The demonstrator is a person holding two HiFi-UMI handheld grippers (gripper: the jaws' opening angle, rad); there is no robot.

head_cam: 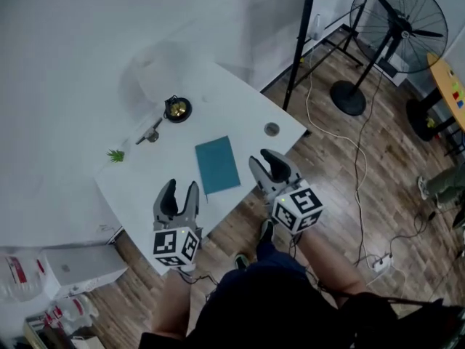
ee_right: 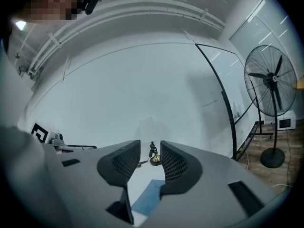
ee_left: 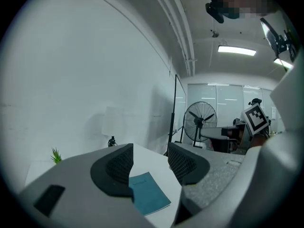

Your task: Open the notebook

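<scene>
Left tongs (head_cam: 180,192), right tongs (head_cam: 267,163) hover open near notebook (head_cam: 217,164).

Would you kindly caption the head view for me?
Left claw and right claw, both open, hang near the closed teal rectangular notebook on the white table.

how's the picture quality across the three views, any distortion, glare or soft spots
Head view: even, sharp lighting, with a faint shadow on the white wall. Left gripper view: strong fisheye with dark corners, the ceiling light glares white, and the left tool fills the bottom. Right gripper view: same fisheye, bowing the black pole; the notebook looks slightly soft.
</scene>
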